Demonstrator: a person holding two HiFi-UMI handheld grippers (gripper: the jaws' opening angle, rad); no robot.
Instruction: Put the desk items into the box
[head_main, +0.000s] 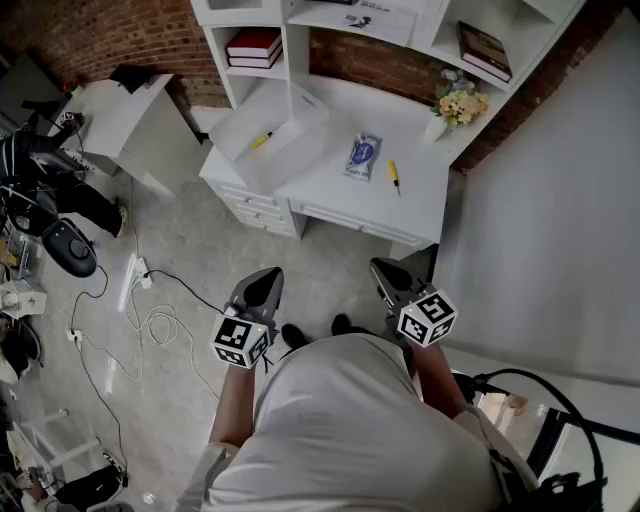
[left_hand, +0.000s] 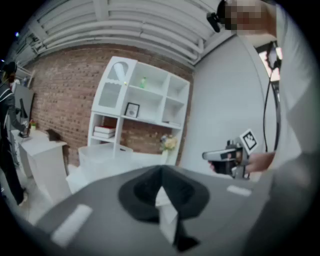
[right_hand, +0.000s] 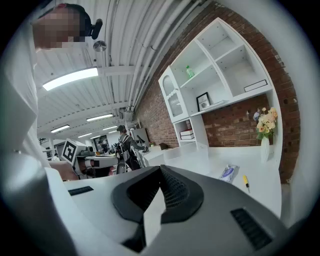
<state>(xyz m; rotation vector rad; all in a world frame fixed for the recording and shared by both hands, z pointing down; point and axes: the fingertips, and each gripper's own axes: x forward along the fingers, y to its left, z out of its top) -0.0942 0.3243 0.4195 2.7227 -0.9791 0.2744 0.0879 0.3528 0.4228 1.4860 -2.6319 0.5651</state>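
Standing back from the white tabletop (head_main: 325, 188), the person held both tools low by the body, well apart from everything on it. Left tool (head_main: 262, 290): jaws pressed together, nothing between them. Right tool (head_main: 392, 276): same, jaws pressed together, empty.

Translucent white plastic box (head_main: 290, 118) sat on the left part of the tabletop, with one small yellow stick-shaped item (head_main: 262, 140) already inside. Not yet boxed: a flat blue-and-white packet (head_main: 362, 157) just right of the box, and a thin yellow pen-like stick (head_main: 394, 176) near the packet, further right. A white vase of yellow flowers (head_main: 455, 103) stood at the back right corner; could not tell whether it counted as an item to pack.

Judgement: task was early to mid, with one item in and at least two left. Neither tool was near the tabletop, so a step forward looked needed before any pick. The packet lay nearer the box. The thin stick, lying flat, looked like the fiddlier grab.
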